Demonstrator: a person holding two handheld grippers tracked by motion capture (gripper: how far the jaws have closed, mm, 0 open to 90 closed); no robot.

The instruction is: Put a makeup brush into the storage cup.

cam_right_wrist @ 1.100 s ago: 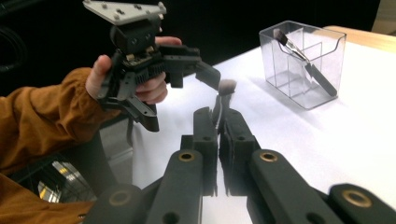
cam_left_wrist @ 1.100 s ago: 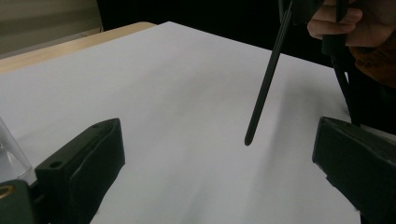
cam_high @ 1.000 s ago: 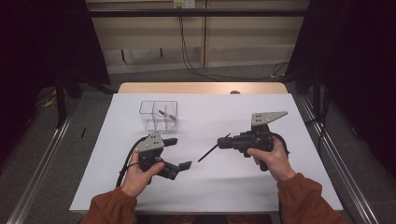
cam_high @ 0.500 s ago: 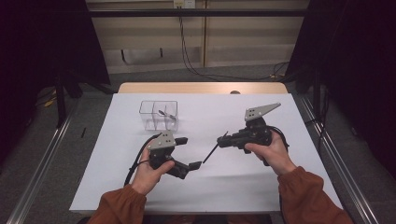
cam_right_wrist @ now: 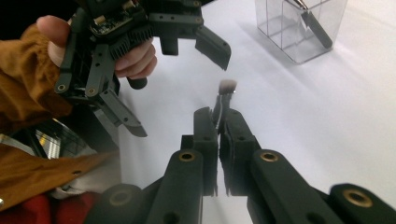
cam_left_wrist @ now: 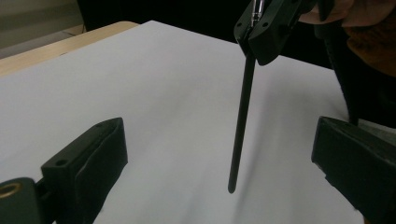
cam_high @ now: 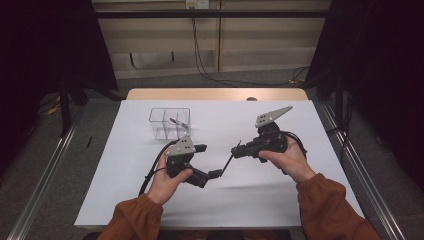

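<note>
Right gripper (cam_high: 237,149) clamps a makeup brush (cam_left_wrist: 240,126), held clear of the clear box (cam_high: 170,123). Left gripper (cam_high: 209,161) is spread, unengaged. Handover apparently pending; boxing remains.

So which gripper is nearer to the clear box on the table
Left. The left gripper is just in front of the clear box, while the right gripper, shut on a thin brush, is farther off to the side.

left tool (cam_high: 212,167) now nearer brush (cam_high: 229,162), jaws wider
</note>
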